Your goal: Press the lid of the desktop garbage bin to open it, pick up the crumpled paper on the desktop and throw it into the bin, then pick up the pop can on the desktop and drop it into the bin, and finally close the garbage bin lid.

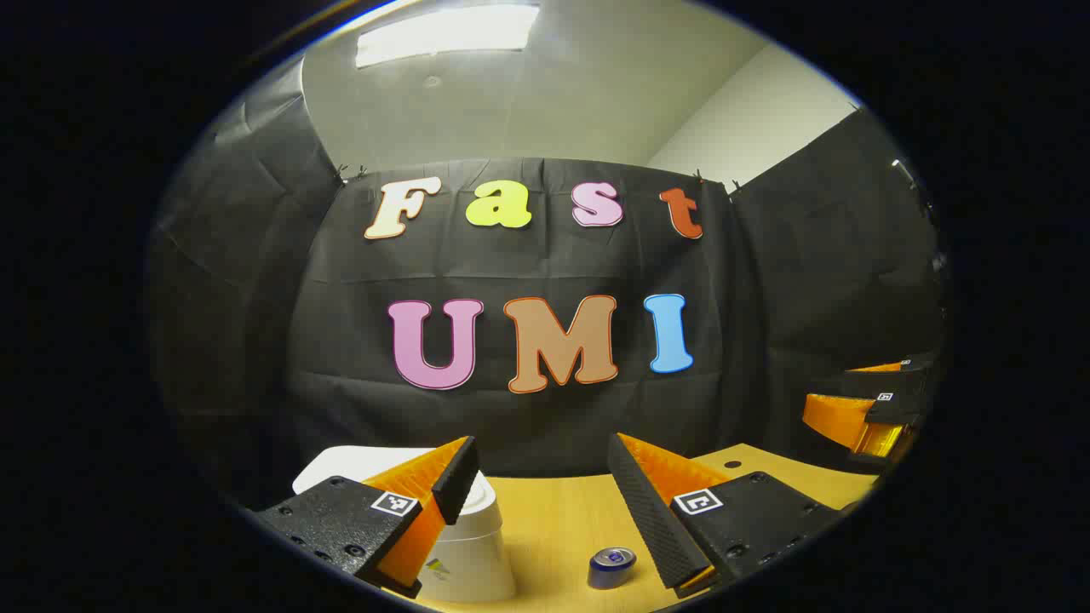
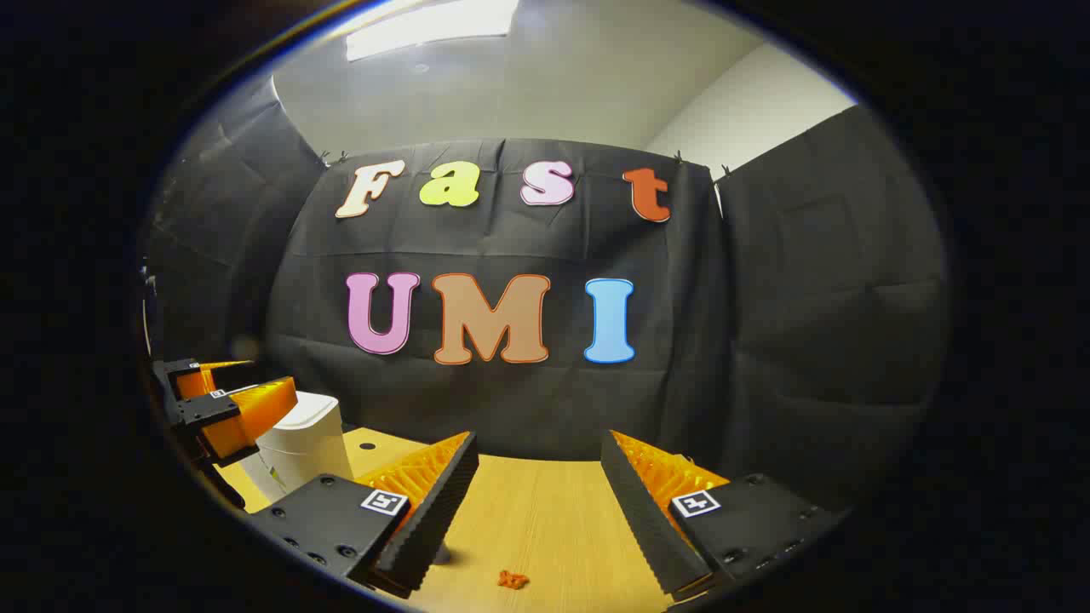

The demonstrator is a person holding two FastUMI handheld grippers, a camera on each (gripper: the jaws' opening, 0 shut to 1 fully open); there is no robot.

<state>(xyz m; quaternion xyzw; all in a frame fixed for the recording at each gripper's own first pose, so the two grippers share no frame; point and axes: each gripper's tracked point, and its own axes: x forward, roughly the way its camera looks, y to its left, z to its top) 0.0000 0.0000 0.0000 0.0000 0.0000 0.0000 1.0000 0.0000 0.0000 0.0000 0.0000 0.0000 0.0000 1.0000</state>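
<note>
On the surface [image 1: 553, 519]: white bin [image 1: 464, 545], lid down; can [image 1: 611, 567] upright just beside it. Left hand-held gripper [image 1: 545, 477] and right hand-held gripper [image 2: 538, 477]: both agape, empty, hovering. Risk: an off-centre lid press could shove the light bin into the can.

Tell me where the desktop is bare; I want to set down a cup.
Bare wood lies between the white bin and the pop can, running back to the black cloth wall. It is crowded around the bin, where the left tool hovers open.
</note>
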